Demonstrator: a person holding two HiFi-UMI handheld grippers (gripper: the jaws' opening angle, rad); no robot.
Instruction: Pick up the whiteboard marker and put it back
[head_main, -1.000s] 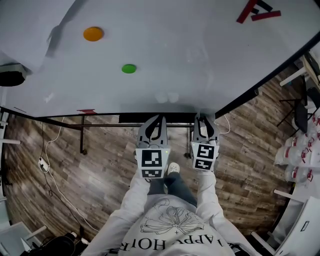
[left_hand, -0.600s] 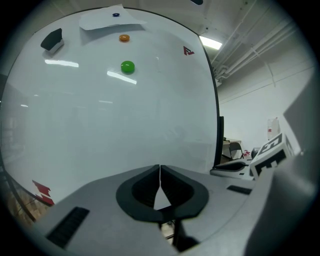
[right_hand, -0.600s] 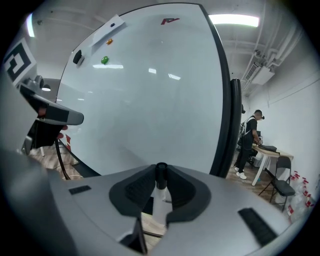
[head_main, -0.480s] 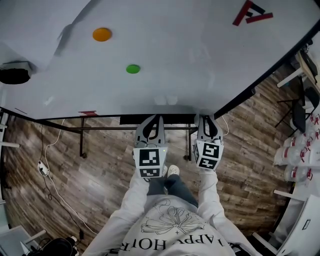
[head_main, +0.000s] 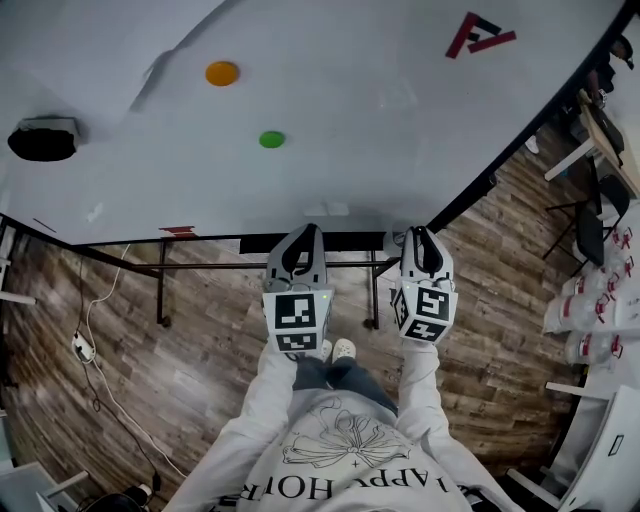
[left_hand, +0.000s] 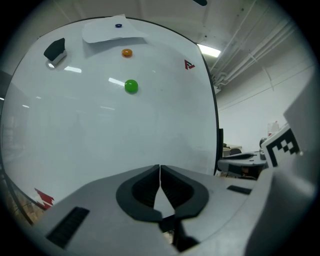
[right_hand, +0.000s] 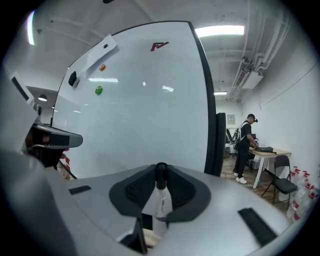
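Head view: a person in a pale sweatshirt (head_main: 340, 460) is holding two grey claws side by side, both pointing at a whiteboard (head_main: 380, 150) just ahead of their tips. The left claw (head_main: 306, 232) is sitting close beside the right claw (head_main: 421, 234). Beyond the left claw, a green magnet (head_main: 271, 140) and an orange magnet (head_main: 221, 73) are sticking to the board, with a black eraser (head_main: 42, 141) further off to that claw's left.

Left gripper view: the left claw's jaws are resting together, tips touching, with nothing between them. The green magnet is showing above the tips, slightly left.

Right gripper view: the right claw's jaws have just been closing and are clamping the whiteboard marker (right_hand: 160, 192). It is standing upright between the pads, its black cap poking above the tips. Another person (right_hand: 245, 150) is standing at a desk, well off to this claw's right.
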